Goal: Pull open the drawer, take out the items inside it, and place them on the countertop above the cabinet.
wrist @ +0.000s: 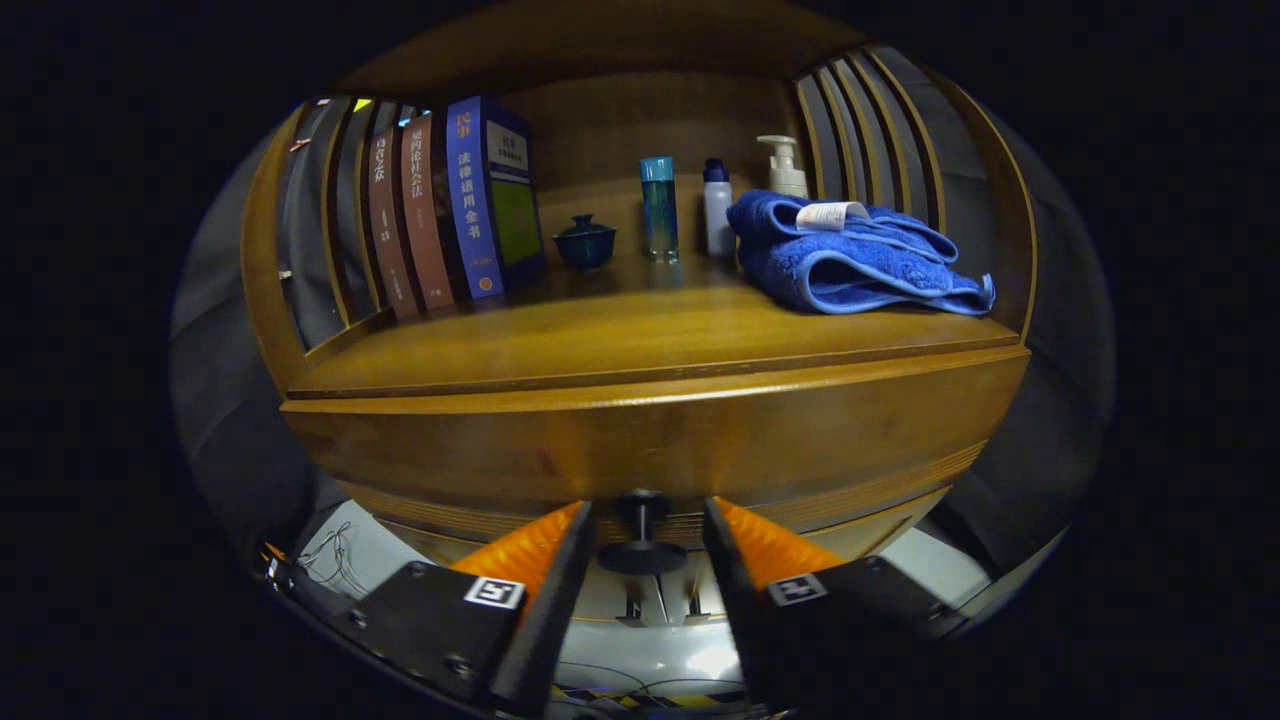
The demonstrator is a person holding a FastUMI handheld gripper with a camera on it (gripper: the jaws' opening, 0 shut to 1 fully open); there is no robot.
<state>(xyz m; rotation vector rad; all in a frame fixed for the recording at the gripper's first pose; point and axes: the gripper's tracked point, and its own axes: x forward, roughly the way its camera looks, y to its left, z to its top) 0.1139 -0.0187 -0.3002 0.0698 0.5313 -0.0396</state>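
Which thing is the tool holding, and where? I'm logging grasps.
Nothing held for certain: the tool brackets the drawer knob at its stem, fingers either side, but contact cannot be told.

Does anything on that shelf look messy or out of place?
Only a little: the blue towel is loosely bunched, its tag sticking up, and the books lean. The drawer is shut; the gripper has open fingers either side of its knob.
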